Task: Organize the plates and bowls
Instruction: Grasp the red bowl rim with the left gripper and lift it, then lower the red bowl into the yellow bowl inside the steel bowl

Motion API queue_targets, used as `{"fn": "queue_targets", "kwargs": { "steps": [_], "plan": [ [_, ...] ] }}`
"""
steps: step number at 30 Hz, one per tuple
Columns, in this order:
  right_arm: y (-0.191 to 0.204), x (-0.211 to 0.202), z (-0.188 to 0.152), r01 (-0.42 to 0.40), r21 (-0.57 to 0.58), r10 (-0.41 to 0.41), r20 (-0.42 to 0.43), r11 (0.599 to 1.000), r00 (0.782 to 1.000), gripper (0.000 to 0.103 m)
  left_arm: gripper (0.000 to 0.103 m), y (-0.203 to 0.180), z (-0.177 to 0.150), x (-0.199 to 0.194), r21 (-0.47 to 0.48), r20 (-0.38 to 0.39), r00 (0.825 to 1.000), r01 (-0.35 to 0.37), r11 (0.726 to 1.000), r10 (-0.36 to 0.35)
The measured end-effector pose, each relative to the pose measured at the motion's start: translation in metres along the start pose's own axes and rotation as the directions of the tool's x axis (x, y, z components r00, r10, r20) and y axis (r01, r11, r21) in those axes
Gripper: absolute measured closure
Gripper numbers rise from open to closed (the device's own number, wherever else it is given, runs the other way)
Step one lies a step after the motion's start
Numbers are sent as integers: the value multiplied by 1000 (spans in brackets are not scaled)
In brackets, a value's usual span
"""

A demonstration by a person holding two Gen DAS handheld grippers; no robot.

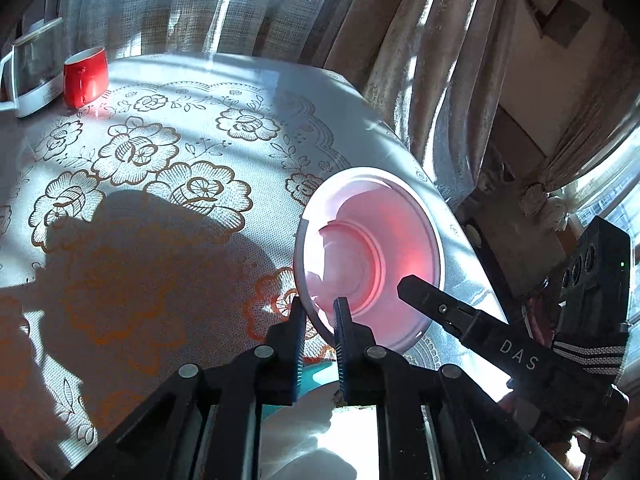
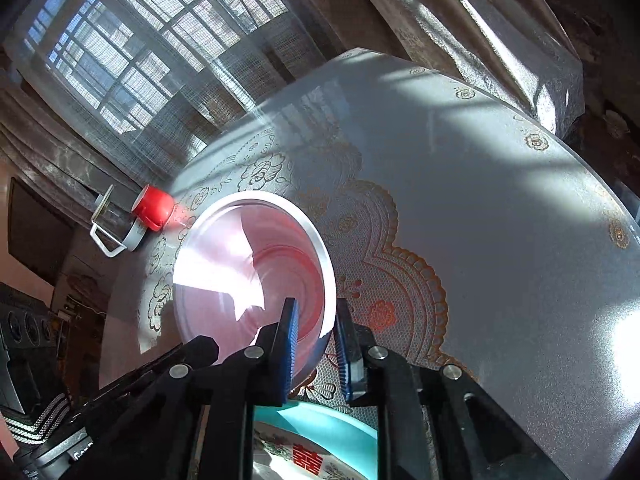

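A pink bowl (image 1: 372, 256) is held tilted above the lace-covered tabletop (image 1: 160, 160); the left gripper (image 1: 320, 316) pinches its near rim, and the right gripper (image 2: 316, 320) clamps the opposite rim. It looks rigid, glossy, probably light and slippery; the rim is the sensible hold. Below, a teal plate (image 2: 340, 420) is mostly hidden by the gripper bodies.
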State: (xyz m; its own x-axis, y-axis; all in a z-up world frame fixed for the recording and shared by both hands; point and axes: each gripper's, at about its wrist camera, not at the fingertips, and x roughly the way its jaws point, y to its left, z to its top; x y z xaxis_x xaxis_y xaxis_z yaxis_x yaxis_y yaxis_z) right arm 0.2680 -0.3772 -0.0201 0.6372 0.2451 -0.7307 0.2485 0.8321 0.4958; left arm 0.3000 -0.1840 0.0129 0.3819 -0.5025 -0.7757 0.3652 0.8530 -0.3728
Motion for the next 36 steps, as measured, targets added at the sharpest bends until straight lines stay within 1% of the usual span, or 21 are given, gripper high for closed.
{"fn": "queue_targets", "kwargs": {
  "steps": [7, 12, 20, 26, 29, 36],
  "plan": [
    [33, -18, -28, -78, -50, 77, -9, 996, 997, 86, 89, 11, -30, -55, 3, 66, 997, -51, 999, 51],
    [60, -32, -52, -135, -89, 134, -24, 987, 991, 86, 89, 24, -56, -92, -18, 99, 993, -59, 998, 60],
    [103, -48, -94, -205, -173, 196, -66, 963, 978, 85, 89, 53, -100, -151, -60, 150, 985, -73, 996, 81],
    [139, -54, -125, -260, -230, 239, -114, 938, 964, 85, 89, 82, -129, -192, -100, 180, 980, -67, 993, 84],
    [156, -56, -141, -294, -256, 263, -147, 921, 953, 85, 89, 99, -143, -210, -133, 190, 978, -58, 989, 83],
    [184, -50, -174, -355, -295, 295, -229, 887, 928, 85, 89, 136, -170, -234, -217, 193, 977, -52, 975, 95]
  ]
}}
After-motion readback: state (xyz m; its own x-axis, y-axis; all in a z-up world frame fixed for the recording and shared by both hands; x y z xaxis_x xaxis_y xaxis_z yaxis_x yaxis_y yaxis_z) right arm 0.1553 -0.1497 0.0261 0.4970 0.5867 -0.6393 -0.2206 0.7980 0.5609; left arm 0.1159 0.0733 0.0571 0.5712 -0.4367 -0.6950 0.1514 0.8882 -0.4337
